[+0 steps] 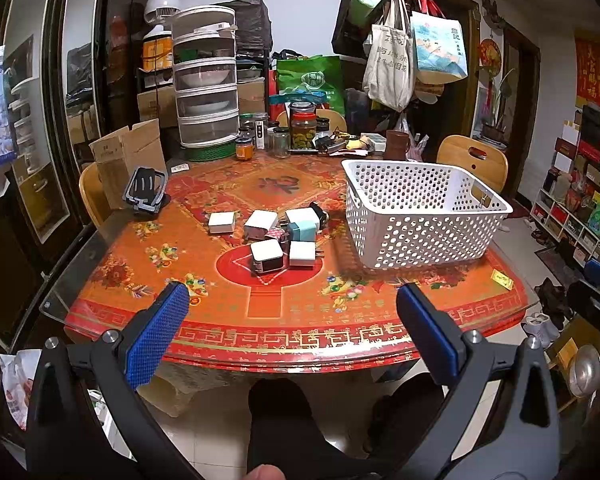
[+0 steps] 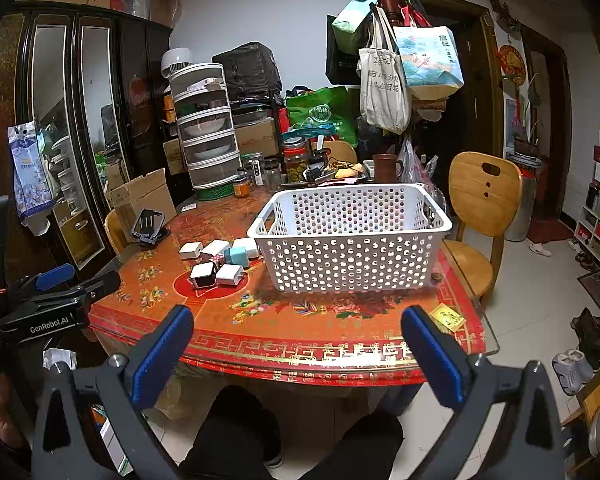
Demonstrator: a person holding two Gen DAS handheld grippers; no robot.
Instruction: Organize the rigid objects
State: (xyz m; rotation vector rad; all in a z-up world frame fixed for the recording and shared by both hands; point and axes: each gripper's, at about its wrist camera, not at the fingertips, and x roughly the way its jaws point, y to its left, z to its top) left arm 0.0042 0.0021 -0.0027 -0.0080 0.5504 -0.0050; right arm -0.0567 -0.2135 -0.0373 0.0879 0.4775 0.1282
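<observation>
Both grippers hang short of the near edge of the red, flower-patterned surface [image 1: 148, 264], above the person's dark-clad knees. The left gripper [image 1: 292, 304] has its blue-padded fingers [image 1: 158, 332] spread wide with nothing between them; the right gripper [image 2: 298, 328] is likewise released, its fingers [image 2: 164, 344] well apart and empty. In the right wrist view the left gripper appears at the left edge as a black body with a blue tip.

The task's things — a cluster of small wall chargers [image 1: 278, 236] — lie grouped near the middle of the surface, some touching one another. Most are white cubes: one white charger [image 1: 221, 222] sits slightly apart at the left of the group, a teal charger [image 1: 302, 231] lies in the middle, and a white-and-black charger [image 1: 266, 257] sits nearest the grippers beside another white one with its prongs pointing right.

Just right of the cluster stands a white perforated basket [image 1: 416, 236]; what lies on its floor cannot be told. A black phone stand [image 1: 145, 192] sits near the surface's left edge, in front of an opened cardboard box [image 1: 128, 156]. Jars and a stacked clear food container [image 1: 206, 80] crowd the far side, and a wooden chair [image 2: 482, 208] stands to the right.
</observation>
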